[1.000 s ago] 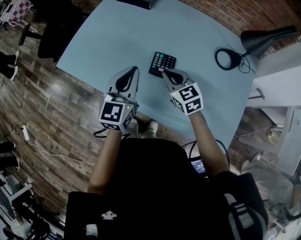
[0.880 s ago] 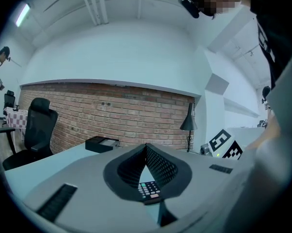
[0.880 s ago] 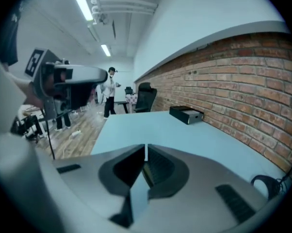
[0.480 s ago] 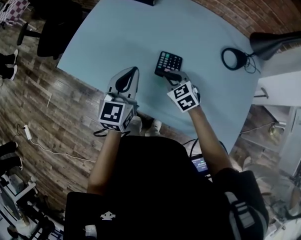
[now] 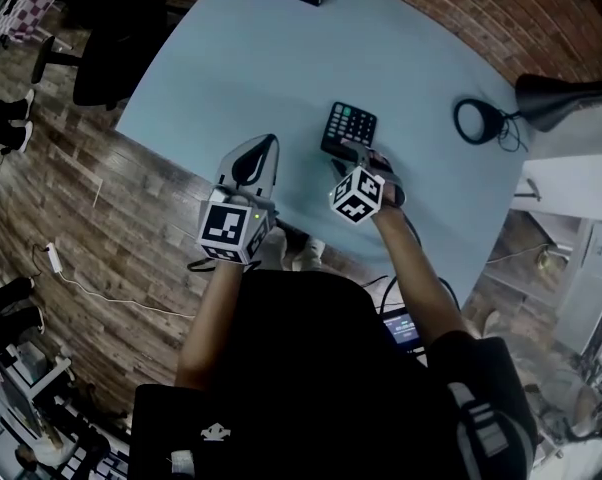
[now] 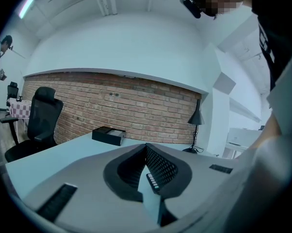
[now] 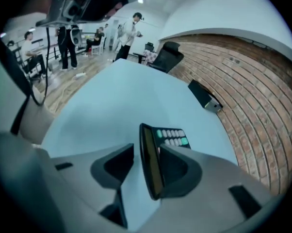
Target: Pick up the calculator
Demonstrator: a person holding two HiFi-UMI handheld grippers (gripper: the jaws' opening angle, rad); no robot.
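A: Between the fingers of the right gripper (image 7: 147, 152), what is sitting there?
B: The near display end of the flat black calculator with pale and green keys (image 7: 172, 136). It is lying on the light blue table (image 5: 251, 78), with its keypad running out past the fingertips.
A: Are they pinching it?
B: No. They are standing spread, having just been opening. The calculator's edge is sitting just beside one finger (image 7: 182, 171), contact unclear. The other finger is standing clear of it.
A: Left gripper (image 6: 146, 145)?
B: Its fingertips are pressing together, pinching nothing. It is hovering over the table's near edge, pointing nearly level.
A: Anything beyond those tips?
B: A black rectangular box (image 6: 108, 135) is sitting well past them, in front of the red brick wall (image 6: 136, 106). A black desk lamp (image 6: 196, 118) is standing off to their right.
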